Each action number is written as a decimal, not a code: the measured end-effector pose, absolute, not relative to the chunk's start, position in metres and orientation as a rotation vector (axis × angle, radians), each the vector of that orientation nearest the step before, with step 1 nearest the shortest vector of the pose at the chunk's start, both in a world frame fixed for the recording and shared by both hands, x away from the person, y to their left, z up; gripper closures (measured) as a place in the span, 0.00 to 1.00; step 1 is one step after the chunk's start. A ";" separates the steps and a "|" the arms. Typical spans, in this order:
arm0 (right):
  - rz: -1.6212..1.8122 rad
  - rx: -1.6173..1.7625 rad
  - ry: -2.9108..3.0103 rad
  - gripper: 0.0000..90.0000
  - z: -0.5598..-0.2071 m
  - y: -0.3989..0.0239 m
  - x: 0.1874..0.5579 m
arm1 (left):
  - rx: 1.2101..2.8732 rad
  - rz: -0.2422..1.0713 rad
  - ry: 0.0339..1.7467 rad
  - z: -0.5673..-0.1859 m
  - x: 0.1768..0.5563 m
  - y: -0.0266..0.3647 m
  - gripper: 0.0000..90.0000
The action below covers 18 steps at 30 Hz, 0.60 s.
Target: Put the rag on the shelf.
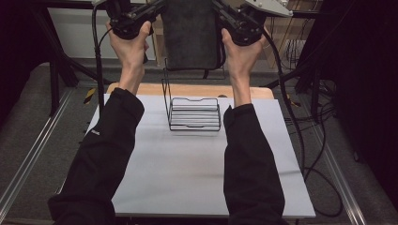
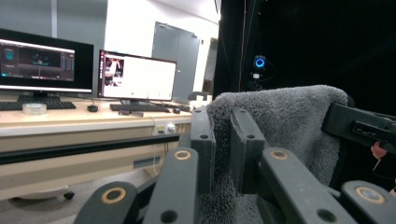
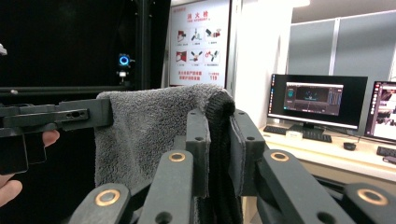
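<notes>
High view: a dark grey towel (image 1: 190,35) hangs spread out in the air above the far edge of the table, held up by its two top corners. The left gripper (image 1: 157,10) has one corner and the right gripper (image 1: 220,11) has the other, with the cloth stretched flat between them and its lower edge dangling just above the rack.

In the left gripper view the two black jaws stand close together with a fold of the towel (image 2: 280,126) pinched between the pads; the fabric bunches up over the jaw tips and drapes away to the right, where the other gripper grasps it. In the right gripper view the jaws are likewise clamped on the towel (image 3: 149,126), its thick rolled edge squeezed between the pads and the rest spreading off to the left.

Directly below the towel sits a black wire rack (image 1: 193,111) on the grey table top (image 1: 187,173). The rack has a flat slatted base and a tall wire back at its left side; nothing lies in it. It stands near the far edge of the grey surface, between the person's two black sleeves. A strip of pale wooden board (image 1: 263,92) shows just behind the grey top.
</notes>
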State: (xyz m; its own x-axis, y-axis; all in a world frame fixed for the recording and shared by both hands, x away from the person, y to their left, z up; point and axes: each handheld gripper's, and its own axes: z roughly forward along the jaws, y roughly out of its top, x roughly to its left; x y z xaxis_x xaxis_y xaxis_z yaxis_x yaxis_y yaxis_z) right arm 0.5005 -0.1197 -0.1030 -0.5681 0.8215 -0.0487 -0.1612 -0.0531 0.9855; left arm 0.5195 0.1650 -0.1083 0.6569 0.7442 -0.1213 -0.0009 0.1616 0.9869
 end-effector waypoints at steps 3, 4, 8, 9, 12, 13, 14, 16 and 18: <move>1.705 0.742 1.507 0.89 -0.110 -0.120 0.503 | 1.347 0.612 0.718 -0.113 0.523 0.164 0.89; 1.706 0.745 1.510 0.89 -0.112 -0.120 0.504 | 1.347 0.612 0.720 -0.114 0.523 0.164 0.89; 1.714 0.754 1.514 0.89 -0.119 -0.120 0.509 | 1.363 0.621 0.720 -0.117 0.526 0.164 0.89; 1.717 0.754 1.516 0.89 -0.120 -0.121 0.509 | 1.363 0.620 0.722 -0.119 0.527 0.164 0.89; 1.704 0.754 1.531 0.89 -0.125 -0.120 0.511 | 1.377 0.617 0.731 -0.126 0.530 0.165 0.89; 1.704 0.760 1.535 0.89 -0.127 -0.120 0.511 | 1.376 0.611 0.734 -0.129 0.530 0.165 0.89; 1.702 0.763 1.541 0.89 -0.130 -0.120 0.511 | 1.381 0.606 0.735 -0.131 0.530 0.165 0.90; 1.694 0.773 1.551 0.89 -0.134 -0.121 0.512 | 1.390 0.607 0.735 -0.135 0.530 0.165 0.89; 1.687 0.780 1.559 0.89 -0.138 -0.121 0.513 | 1.393 0.603 0.732 -0.139 0.529 0.166 0.89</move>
